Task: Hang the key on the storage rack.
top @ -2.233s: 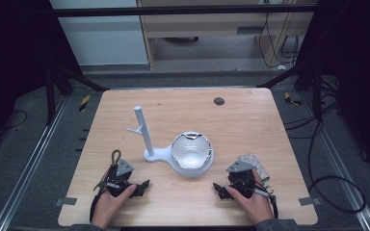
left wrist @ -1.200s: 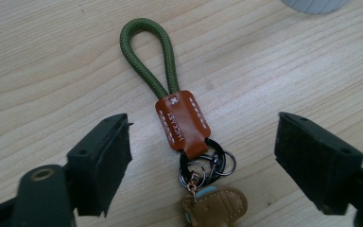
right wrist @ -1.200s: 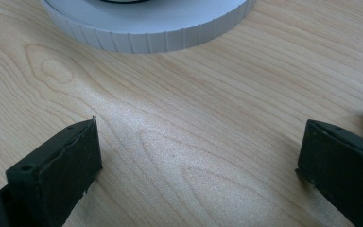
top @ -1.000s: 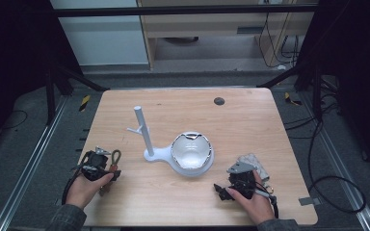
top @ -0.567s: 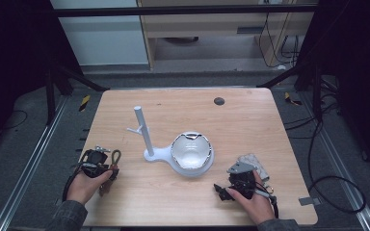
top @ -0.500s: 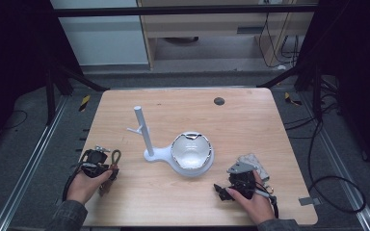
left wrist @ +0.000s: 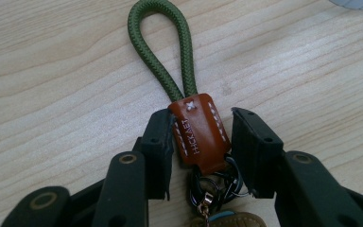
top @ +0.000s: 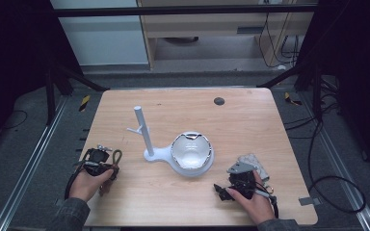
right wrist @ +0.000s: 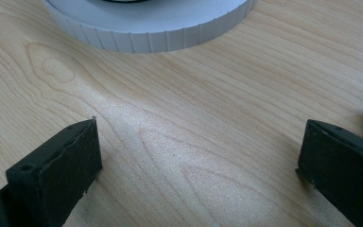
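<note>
Keychain (left wrist: 198,135) lies on the table (top: 250,115) at 8 o'clock, its brown tab between the left gripper's (left wrist: 202,142) part-spread jaws, touching 1; right gripper (right wrist: 198,165) at 4 o'clock gapes wide near the white stand (top: 191,155)

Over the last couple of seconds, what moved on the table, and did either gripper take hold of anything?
The left gripper swung out from the table's front edge toward the left side and now straddles the keychain by its brown leather tab; one jaw touches it, the other stands just off, so nothing is gripped. The right gripper, open over bare wood, the white stand and its dish stayed put.
</note>
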### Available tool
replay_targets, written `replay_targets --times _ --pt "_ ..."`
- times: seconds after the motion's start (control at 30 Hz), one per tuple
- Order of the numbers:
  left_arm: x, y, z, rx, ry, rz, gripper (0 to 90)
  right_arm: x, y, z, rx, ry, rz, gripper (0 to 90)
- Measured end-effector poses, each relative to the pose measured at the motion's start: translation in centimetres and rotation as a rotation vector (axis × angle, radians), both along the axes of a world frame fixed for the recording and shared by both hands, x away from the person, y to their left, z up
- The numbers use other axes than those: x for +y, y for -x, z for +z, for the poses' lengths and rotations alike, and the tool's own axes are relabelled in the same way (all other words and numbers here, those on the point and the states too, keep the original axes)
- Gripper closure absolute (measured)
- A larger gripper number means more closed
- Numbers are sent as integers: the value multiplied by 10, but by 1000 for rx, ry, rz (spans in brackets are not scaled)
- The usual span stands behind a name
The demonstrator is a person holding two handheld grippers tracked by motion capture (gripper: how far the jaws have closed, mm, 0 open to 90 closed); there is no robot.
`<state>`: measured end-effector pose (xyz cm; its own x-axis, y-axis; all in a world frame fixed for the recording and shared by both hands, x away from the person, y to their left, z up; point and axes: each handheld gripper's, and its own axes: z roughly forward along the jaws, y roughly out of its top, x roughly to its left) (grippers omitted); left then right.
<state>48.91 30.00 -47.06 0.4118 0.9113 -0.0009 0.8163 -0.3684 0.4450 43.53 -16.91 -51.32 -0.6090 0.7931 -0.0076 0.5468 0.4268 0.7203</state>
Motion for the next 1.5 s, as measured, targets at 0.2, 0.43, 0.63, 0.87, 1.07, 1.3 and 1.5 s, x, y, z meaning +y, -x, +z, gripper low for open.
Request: replay_targets --times 0.2,0.43,0.63,0.87,1.07,1.3,1.5 --pt "-1 -3 -2 -3 -6 1 584 0 0 0 1 -1 1 3" --pt "-2 -2 -2 -21 -16 -18 654 0 1 0 3 -3 5 2" --pt "3 3 5 -65 5 -21 658 0 1 0 2 -1 5 2" --pt "6 24 21 -183 30 -52 658 0 1 0 3 -3 5 2" --pt "3 40 32 -260 59 -77 659 0 -2 0 3 -6 6 2" --pt "2 53 43 -343 90 -82 659 0 -6 0 2 -2 7 2" --pt "1 61 52 -412 124 -82 659 -1 -7 0 2 -3 13 2"
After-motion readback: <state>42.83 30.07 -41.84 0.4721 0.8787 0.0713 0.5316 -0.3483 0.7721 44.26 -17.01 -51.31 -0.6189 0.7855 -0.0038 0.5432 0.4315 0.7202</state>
